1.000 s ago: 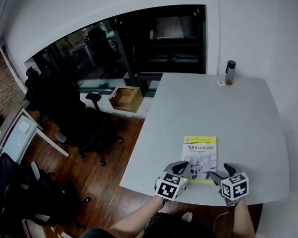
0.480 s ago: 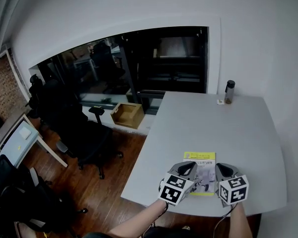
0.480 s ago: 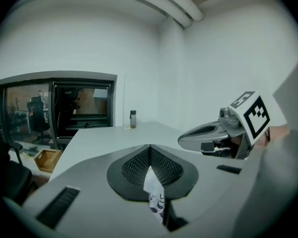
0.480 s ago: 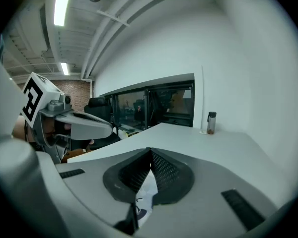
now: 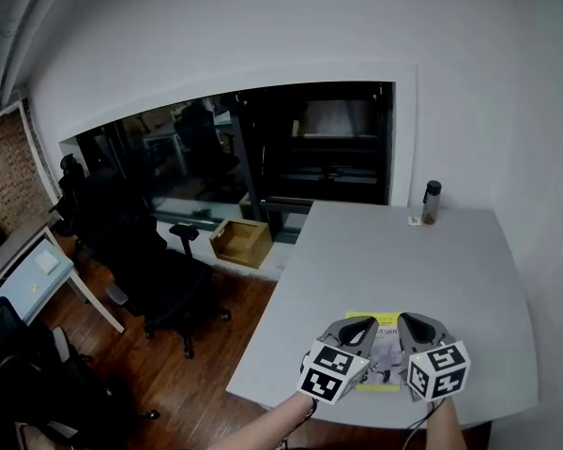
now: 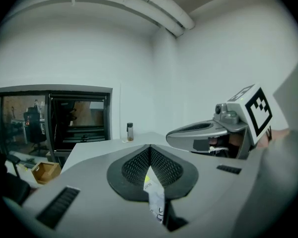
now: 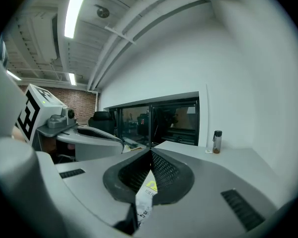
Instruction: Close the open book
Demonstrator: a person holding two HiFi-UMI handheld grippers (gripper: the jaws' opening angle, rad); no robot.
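Note:
The book lies shut on the grey table near its front edge, yellow-and-white cover up. Both grippers hang side by side in the air above its near end. My left gripper is shut and holds nothing; below its meeting pads the left gripper view shows a strip of the book. My right gripper is also shut and empty, with the book showing beneath its closed tips. Each gripper appears beside the other in the gripper views.
A small dark-capped bottle stands at the table's far right corner. Left of the table are a cardboard box on the wooden floor, black office chairs and a light desk. A dark window lies behind.
Both grippers have risen off the book and moved closer together. The book stays flat and shut. The head view has tipped upward, showing more wall.

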